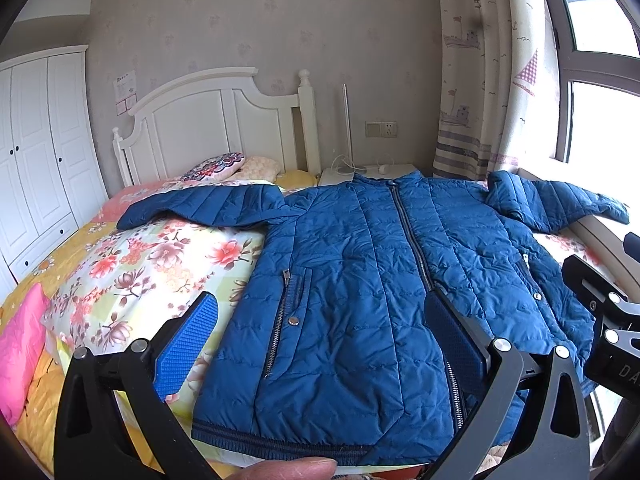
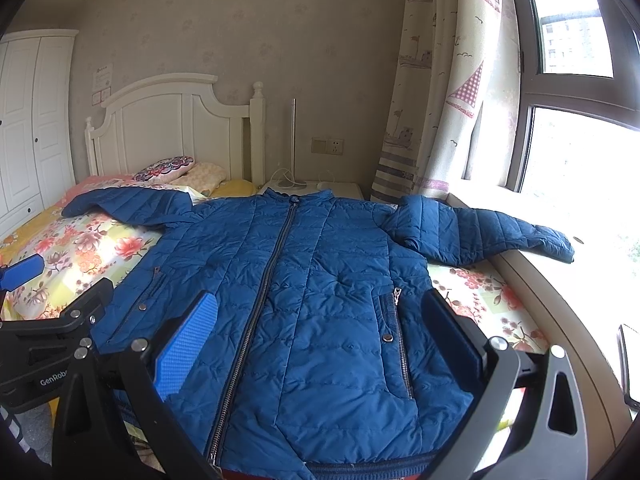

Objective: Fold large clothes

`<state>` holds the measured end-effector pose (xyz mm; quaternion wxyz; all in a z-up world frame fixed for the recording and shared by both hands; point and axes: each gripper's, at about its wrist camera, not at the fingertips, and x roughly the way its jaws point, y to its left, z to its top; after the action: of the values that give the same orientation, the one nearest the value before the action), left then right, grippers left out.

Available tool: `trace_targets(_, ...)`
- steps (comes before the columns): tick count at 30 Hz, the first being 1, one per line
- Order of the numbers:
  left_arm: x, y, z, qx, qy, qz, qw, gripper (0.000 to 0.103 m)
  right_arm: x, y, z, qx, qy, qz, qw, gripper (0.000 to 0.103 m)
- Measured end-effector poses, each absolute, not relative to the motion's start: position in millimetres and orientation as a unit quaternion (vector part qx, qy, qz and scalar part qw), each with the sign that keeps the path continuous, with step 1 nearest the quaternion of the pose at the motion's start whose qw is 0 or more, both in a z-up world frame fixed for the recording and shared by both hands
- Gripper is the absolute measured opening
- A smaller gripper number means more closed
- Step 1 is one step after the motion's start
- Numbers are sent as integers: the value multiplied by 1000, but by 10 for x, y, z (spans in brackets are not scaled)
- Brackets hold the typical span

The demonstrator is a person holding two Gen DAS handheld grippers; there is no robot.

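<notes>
Two claws sit at the near edge of the scene, both with jaws spread wide and gripping nothing. The left claw (image 1: 324,336) hovers above the lower left half of the quilted blue jacket (image 1: 360,280), its left finger pad over the floral bedsheet (image 1: 152,264) and its right pad over the zipper (image 1: 412,240). A thumb (image 1: 288,470) shows at the bottom edge of the left wrist view. The right claw (image 2: 320,340) hovers above the lower right half of the jacket, its left pad just left of the zipper and its right pad over the right pocket area.

The jacket lies front side up on the bed, zipped shut, hem nearest the claws and collar farthest. The left sleeve (image 1: 200,204) extends outward across the sheet. The right sleeve (image 2: 480,228) extends onto the window ledge (image 2: 560,280), with a fold bunched near the shoulder. A pink pillow (image 1: 20,344) lies at the near left of the bed.

Beyond the collar, a patterned cushion (image 1: 216,166) rests against the white headboard (image 1: 208,120). A white nightstand (image 1: 372,172) stands beside the bed, below a wall socket (image 1: 381,129). A white wardrobe (image 1: 36,152) stands at far left; a printed curtain (image 1: 484,60) hangs beside the window (image 2: 576,92).
</notes>
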<state>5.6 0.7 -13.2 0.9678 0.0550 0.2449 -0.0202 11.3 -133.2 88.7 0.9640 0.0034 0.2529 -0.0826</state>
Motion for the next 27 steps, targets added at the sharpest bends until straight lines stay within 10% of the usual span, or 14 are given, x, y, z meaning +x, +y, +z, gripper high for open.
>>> trace_targets(27, 107, 44, -193, 53, 258, -17, 964, 99, 135, -1317, 782, 6, 263, -79, 962, 101)
